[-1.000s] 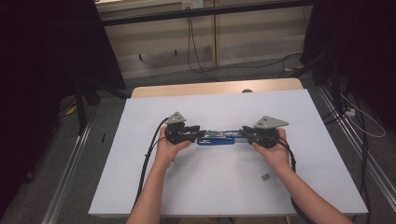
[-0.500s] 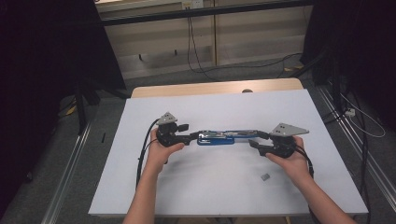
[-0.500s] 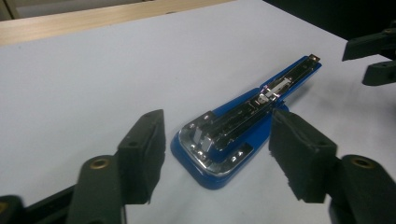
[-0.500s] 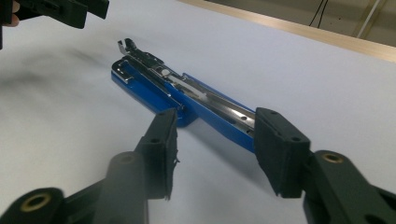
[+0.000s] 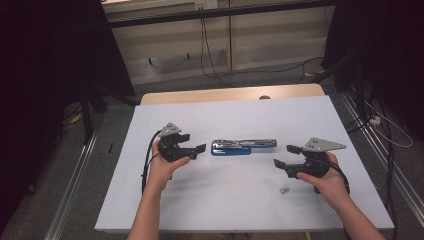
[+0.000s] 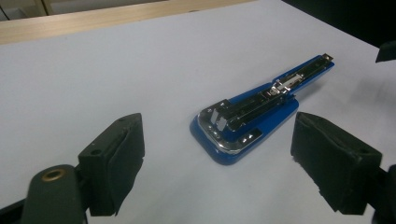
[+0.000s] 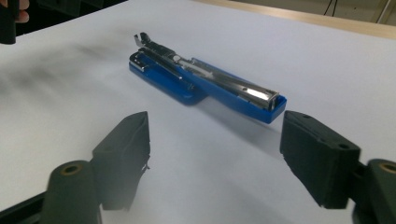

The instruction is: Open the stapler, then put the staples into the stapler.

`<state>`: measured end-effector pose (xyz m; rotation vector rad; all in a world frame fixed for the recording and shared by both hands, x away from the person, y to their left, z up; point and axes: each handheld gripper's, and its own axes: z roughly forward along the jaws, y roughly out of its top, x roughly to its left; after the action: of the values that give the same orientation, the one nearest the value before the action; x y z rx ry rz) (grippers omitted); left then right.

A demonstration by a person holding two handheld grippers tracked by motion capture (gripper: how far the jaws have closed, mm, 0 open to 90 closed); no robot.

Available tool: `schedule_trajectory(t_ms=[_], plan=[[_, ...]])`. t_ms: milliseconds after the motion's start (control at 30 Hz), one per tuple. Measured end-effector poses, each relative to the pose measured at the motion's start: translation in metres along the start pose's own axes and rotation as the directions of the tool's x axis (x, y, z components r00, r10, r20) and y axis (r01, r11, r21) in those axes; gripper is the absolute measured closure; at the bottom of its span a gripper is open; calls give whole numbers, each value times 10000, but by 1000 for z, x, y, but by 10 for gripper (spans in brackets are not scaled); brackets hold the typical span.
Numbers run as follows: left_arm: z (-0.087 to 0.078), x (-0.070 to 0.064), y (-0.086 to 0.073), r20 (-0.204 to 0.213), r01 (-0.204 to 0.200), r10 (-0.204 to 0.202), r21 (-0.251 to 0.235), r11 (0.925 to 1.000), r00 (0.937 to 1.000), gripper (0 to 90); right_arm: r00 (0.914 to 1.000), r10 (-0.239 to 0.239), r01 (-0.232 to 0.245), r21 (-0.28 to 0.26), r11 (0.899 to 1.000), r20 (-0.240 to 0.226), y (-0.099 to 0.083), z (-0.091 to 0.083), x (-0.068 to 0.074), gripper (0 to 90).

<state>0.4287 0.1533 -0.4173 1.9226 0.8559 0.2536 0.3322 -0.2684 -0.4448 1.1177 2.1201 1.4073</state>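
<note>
The left gripper (image 5: 195,143) sits at the middle left of the high view, held in the person's left hand (image 5: 162,167). Its jaws are wide apart and hold nothing. The blue stapler (image 5: 243,146) lies flat in the middle of the white table (image 5: 225,200), a little way from both grippers and touching neither. The right gripper (image 5: 286,156) is at the middle right, in the right hand (image 5: 327,182), and its jaws are spread wide and empty too. A small grey bit (image 5: 284,189) lies on the table just below it.

The left gripper view looks at the stapler's (image 6: 254,116) round wide end, with shiny metal on top, lying between the two black pads (image 6: 116,161) but farther off. The right gripper view shows the other end: the stapler's (image 7: 205,81) top is swung open, with a long silver rail running along its blue base.
</note>
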Motion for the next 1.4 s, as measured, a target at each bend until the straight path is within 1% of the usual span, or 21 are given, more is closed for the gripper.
schedule_trajectory(t_ms=[67, 133, 200, 267, 300, 367, 533, 633, 667, 733, 833, 900, 967, 1100, 1167, 1200, 1267, 1333, 1367, 1400], plan=[[-1, 0, 0, -3, 39, -39, -38, 10000, 10000, 150, 10000, -48, 49, 173, 9998, -66, -3, -2, 0, 202], [-3, 0, 0, -44, -48, 48, -31, 10000, 10000, 148, 9997, -175, 180, 294, 9994, -150, -5, -4, 0, 185], [-5, -1, 1, -43, 14, -14, -57, 10000, 10000, 136, 9993, -334, 339, 302, 9990, -195, -5, -7, 2, 177], [-6, -1, 0, -37, -34, 34, -11, 10000, 10000, 126, 9987, -438, 445, 323, 9985, -242, -6, -10, 3, 174], [-6, -1, 0, -70, -89, 89, 67, 9999, 9999, 122, 9987, -439, 449, 366, 9983, -259, -6, -11, 3, 168], [-8, 0, 0, -104, -59, 61, 154, 9999, 9999, 112, 9983, -484, 497, 389, 9980, -323, -7, -13, 4, 164], [-14, 5, -3, -271, 106, -101, 160, 9998, 9996, 98, 9972, -590, 618, 613, 9962, -467, -14, -20, 5, 151], [-18, 8, -3, -398, 215, -212, 68, 9997, 9990, 90, 9971, -649, 677, 736, 9950, -403, -17, -23, 4, 147], [-19, 9, -3, -401, 238, -237, 37, 9997, 9989, 84, 9974, -606, 634, 747, 9952, -385, -18, -24, 4, 144], [-20, 8, -4, -286, 159, -158, 36, 9999, 9995, 72, 9975, -568, 601, 807, 9949, -427, -19, -25, 3, 134], [-23, 8, -8, -266, 36, -31, 177, 9998, 9996, 70, 9970, -615, 655, 876, 9940, -471, -19, -25, 4, 126], [-27, 8, -13, -280, 63, -58, 179, 9998, 9996, 67, 9964, -708, 748, 918, 9930, -458, -20, -25, 4, 122], [-32, 8, -17, -311, 33, -26, 236, 9997, 9995, 66, 9965, -692, 733, 952, 9928, -460, -20, -25, 4, 122], [-42, 10, -25, -417, -11, 18, 151, 9999, 9991, 64, 9960, -791, 834, 1139, 9900, -420, -21, -25, 5, 122], [-46, 11, -28, -497, 30, -29, 34, 10000, 9988, 63, 9948, -934, 979, 1299, 9867, -409, -22, -23, 6, 122], [-47, 11, -29, -500, 55, -55, -5, 10000, 9987, 63, 9949, -924, 972, 1339, 9862, -416, -22, -23, 6, 122], [-49, 11, -31, -562, 21, -24, -58, 10000, 9984, 62, 9938, -988, 1052, 1446, 9839, -506, -23, -22, 7, 126], [-50, 10, -33, -501, 67, -72, -104, 9999, 9987, 62, 9921, -1099, 1182, 1539, 9810, -612, -23, -22, 8, 133], [-50, 9, -34, -468, 76, -79, -67, 9999, 9989, 62, 9910, -1154, 1247, 1556, 9799, -676, -23, -23, 9, 133], [-50, 9, -35, -461, 0, 0, -17, 10000, 9989, 62, 9898, -1230, 1327, 1531, 9793, -713, -23, -23, 9, 135]])
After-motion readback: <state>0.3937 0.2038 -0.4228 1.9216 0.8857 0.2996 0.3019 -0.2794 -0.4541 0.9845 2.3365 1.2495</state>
